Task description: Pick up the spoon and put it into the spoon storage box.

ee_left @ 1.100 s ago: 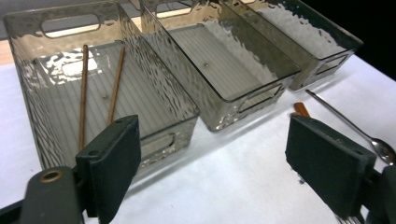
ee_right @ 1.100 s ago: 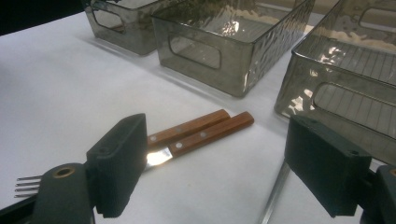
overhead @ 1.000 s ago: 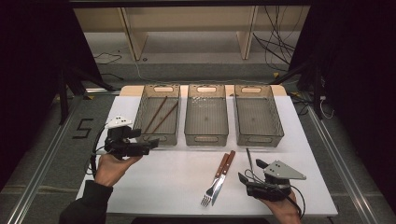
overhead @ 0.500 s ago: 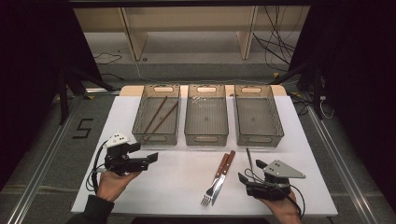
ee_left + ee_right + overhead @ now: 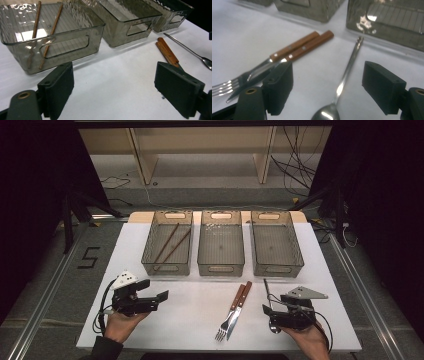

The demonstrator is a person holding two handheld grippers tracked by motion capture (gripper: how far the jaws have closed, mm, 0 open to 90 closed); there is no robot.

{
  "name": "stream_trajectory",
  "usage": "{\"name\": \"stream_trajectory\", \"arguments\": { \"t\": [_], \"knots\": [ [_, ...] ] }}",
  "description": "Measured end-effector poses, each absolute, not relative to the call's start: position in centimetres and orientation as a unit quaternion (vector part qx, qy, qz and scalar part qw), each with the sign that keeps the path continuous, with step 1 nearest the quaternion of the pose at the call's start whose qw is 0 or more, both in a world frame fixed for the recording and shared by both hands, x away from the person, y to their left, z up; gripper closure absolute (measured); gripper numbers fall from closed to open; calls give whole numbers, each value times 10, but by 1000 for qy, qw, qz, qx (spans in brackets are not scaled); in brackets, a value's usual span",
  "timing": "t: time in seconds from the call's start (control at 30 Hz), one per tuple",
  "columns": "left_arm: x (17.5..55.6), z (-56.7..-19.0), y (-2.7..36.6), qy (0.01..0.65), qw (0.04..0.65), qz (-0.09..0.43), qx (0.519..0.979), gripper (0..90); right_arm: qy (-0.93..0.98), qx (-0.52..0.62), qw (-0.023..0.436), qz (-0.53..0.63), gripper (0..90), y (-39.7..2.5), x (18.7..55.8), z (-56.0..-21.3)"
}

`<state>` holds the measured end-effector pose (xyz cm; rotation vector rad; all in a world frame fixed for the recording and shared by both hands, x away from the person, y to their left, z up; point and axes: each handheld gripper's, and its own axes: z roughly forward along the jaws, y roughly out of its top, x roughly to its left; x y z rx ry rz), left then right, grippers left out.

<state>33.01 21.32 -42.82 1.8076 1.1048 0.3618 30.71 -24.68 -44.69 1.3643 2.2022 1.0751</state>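
Jaws of the left gripper [image 5: 161,296] stand wide apart over bare table [image 5: 190,320], holding nothing; the chopsticks [image 5: 170,243] lie in the left bin [image 5: 167,268] at its 12 o'clock. At centre, fork [image 5: 224,325] and knife [image 5: 239,309] lie side by side. The right gripper [image 5: 325,82] is also spread and empty, with the spoon [image 5: 344,77] on the table between its jaws, handle toward 12 o'clock.

High view above the table [image 5: 200,320] looking forward, both gripper views low, close, sharing the spoon [image 5: 344,75]
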Motion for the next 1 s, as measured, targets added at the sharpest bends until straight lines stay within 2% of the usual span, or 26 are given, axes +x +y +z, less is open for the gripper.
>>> {"name": "stream_trajectory", "arguments": {
  "t": [0.13,0.43,0.9,1.0],
  "knots": [
    [325,-430,216,449,483,155,736,157,787,486,165,342,297,-245,311,-443],
    [319,-433,218,434,482,174,741,157,813,502,120,268,380,-240,329,-446],
    [320,-436,219,435,485,167,740,157,831,509,76,212,526,-232,345,-449],
    [320,-437,218,434,485,167,741,157,832,515,70,195,587,-231,349,-452]
  ]
}}
